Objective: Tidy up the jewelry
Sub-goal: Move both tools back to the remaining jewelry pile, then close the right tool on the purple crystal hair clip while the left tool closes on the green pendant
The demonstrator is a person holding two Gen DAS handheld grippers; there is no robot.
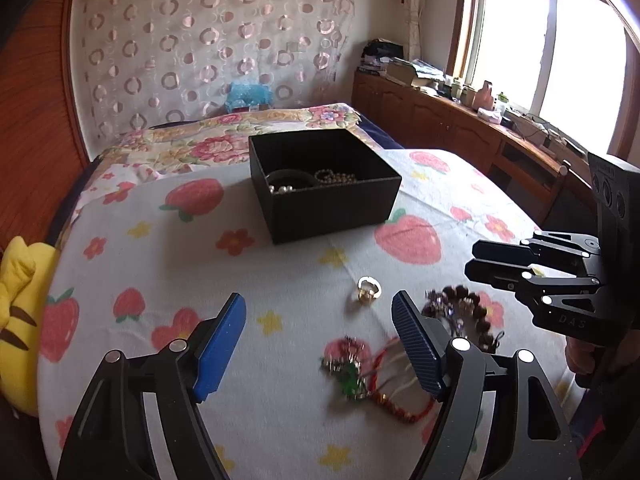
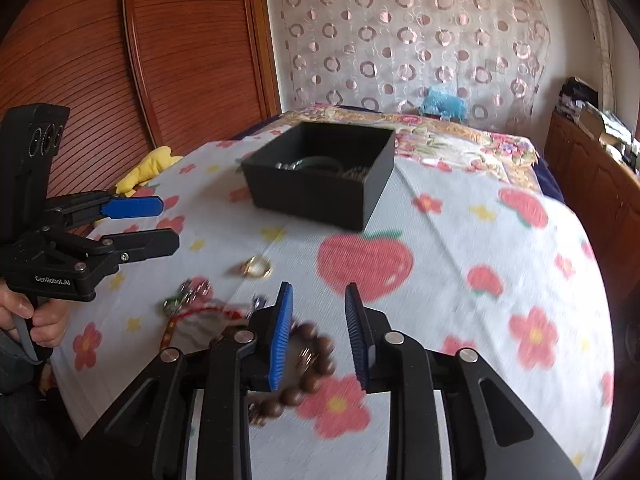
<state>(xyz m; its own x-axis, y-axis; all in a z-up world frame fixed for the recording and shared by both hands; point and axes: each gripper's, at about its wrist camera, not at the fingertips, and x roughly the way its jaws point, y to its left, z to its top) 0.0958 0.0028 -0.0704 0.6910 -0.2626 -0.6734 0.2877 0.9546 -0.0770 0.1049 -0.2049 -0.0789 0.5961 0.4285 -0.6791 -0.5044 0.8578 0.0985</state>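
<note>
With both sets of fingers open and empty, I judged my right gripper [image 2: 318, 334] should straddle the brown bead bracelet [image 2: 308, 364] at six o'clock of the black box [image 2: 320, 196], while my left gripper [image 1: 320, 344] closed low on the red cord bracelet [image 1: 384, 384]

White lettering "GenRobot.AI" stands on the left hand-held gripper [image 2: 168, 224] body, and faint "DAS" marks the right hand-held gripper [image 1: 472, 260].

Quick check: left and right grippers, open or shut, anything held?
Left gripper: open, holding nothing.
Right gripper: open, holding nothing; brown wooden bead bracelet lies below it.
</note>
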